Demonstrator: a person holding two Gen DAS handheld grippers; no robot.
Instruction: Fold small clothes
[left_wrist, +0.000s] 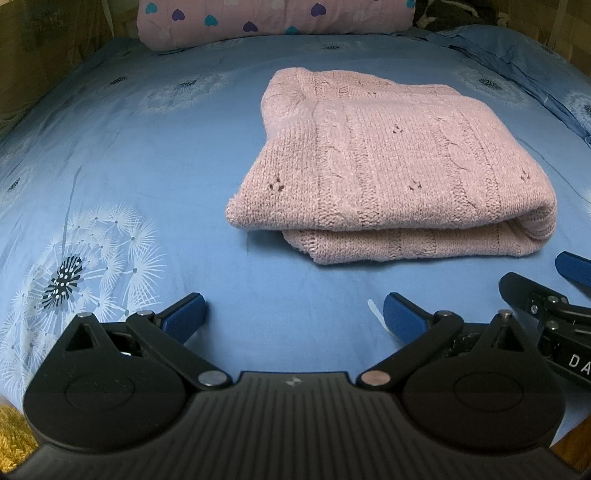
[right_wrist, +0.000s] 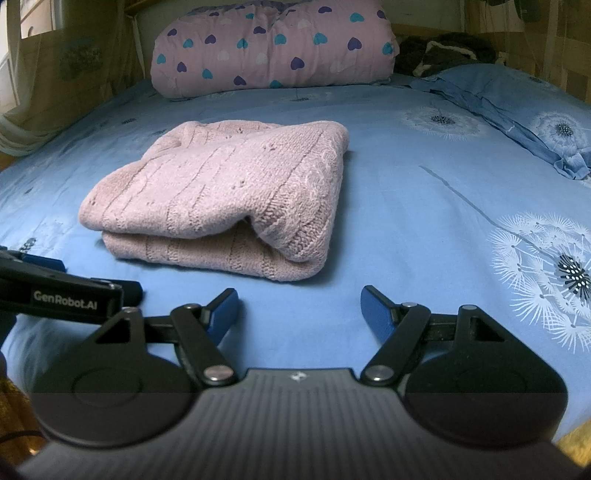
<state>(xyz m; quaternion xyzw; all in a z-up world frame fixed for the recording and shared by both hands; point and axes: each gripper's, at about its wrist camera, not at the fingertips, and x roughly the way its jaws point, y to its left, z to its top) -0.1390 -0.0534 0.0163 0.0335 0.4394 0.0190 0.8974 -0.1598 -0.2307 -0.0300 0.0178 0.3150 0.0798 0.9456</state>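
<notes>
Sweater (left_wrist: 388, 166) lies folded mid-bed (left_wrist: 147, 147), well clear of the left gripper (left_wrist: 293, 314) and right gripper (right_wrist: 299, 310), both with jaws wide and empty; any tidying should press gently on its near edge.

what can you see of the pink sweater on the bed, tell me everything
The pink sweater is a chunky knit with cable ribs and small eyelet holes. It is folded into a thick, roughly rectangular bundle of at least two layers, with a rounded fold at one near corner and a slightly gaping near edge. It lies flat on the blue dandelion-print bedsheet, in front of a heart-print quilt roll. Neither gripper touches it.
</notes>
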